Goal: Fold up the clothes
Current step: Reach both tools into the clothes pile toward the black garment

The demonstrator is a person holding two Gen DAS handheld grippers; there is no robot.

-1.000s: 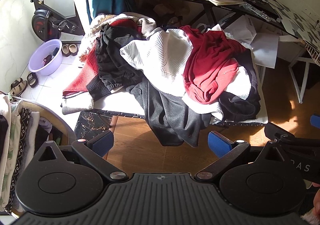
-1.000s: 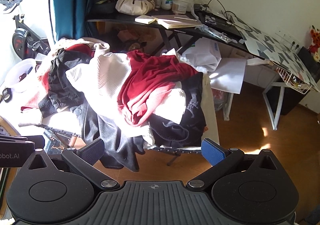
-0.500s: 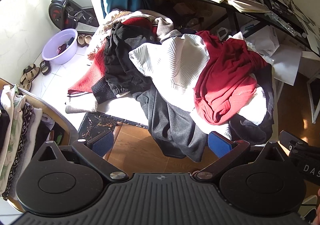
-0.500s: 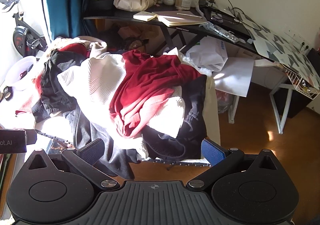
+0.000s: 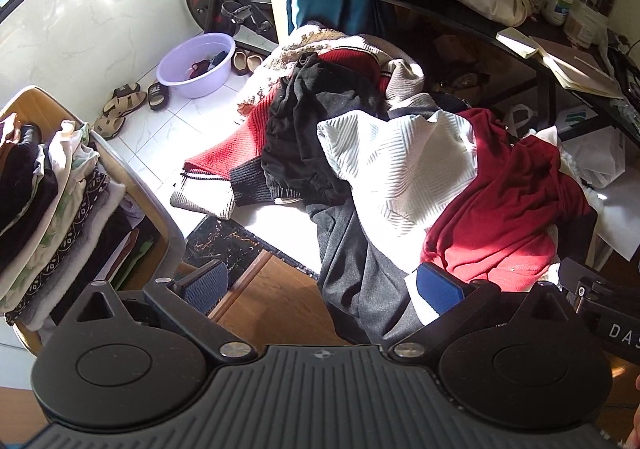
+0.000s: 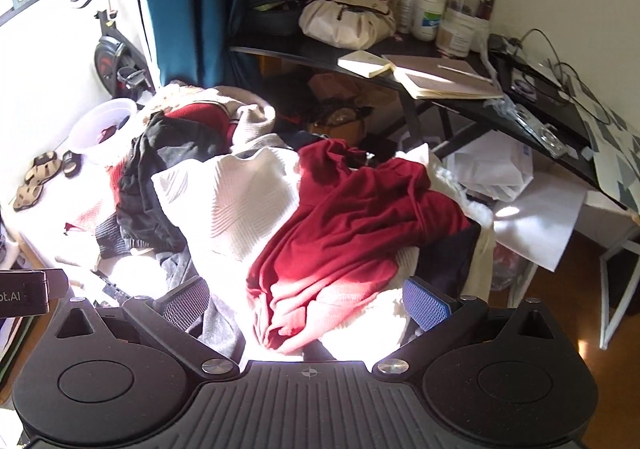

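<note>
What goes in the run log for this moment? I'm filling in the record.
phase: approach | left gripper: open, empty | right gripper: open, empty, over red garment | clothes pile: unfolded

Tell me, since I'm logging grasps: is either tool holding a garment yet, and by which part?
Nothing is held. The left tool and right tool are both open, short of the clothes pile.
</note>
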